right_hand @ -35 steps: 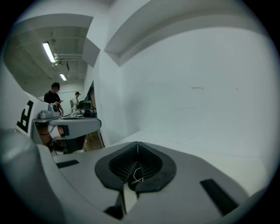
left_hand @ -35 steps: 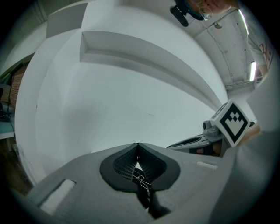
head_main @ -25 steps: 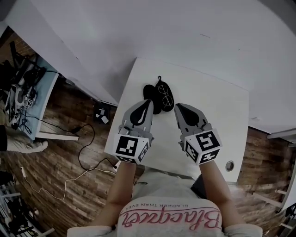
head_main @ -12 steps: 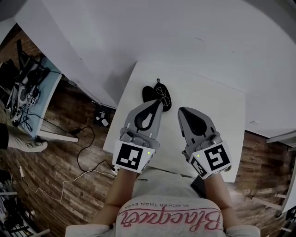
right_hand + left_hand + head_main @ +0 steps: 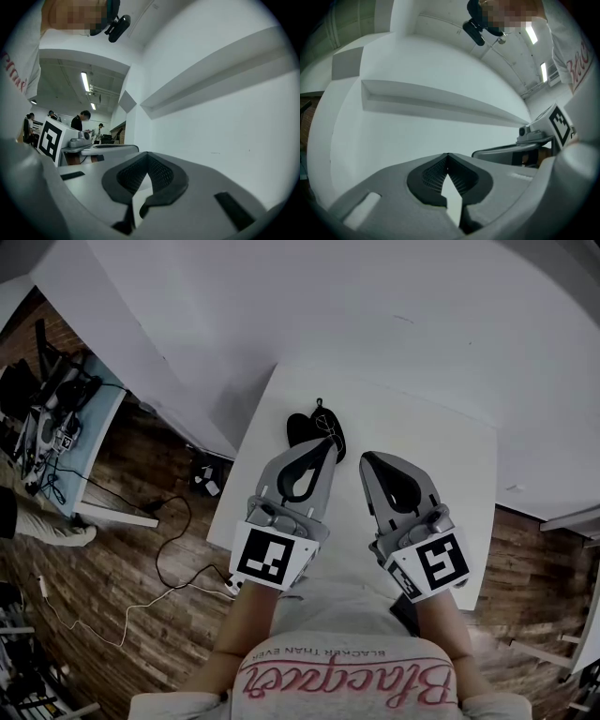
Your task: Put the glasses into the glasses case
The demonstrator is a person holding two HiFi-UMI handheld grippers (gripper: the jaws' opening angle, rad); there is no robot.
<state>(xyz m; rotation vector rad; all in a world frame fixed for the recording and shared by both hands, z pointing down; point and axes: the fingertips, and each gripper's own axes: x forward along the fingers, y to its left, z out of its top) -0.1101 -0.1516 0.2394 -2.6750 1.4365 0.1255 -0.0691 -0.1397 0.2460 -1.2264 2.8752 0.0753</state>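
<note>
In the head view a black glasses case lies open at the far left of the white table. Thin-framed glasses rest on its right half. My left gripper is shut and empty, its tip over the near edge of the case. My right gripper is also shut and empty, a little to the right of the case and nearer to me. The left gripper view has the left gripper against a white wall, and the right gripper view has the right gripper likewise; neither view holds the case or glasses.
The table's left edge drops to a wooden floor with cables and a light bench with gear. A white wall stands behind the table. Far-off people appear in the right gripper view.
Both grippers have moved forward over the table. The left gripper's tip has come up to the case and now covers its near edge. Both stay shut.
</note>
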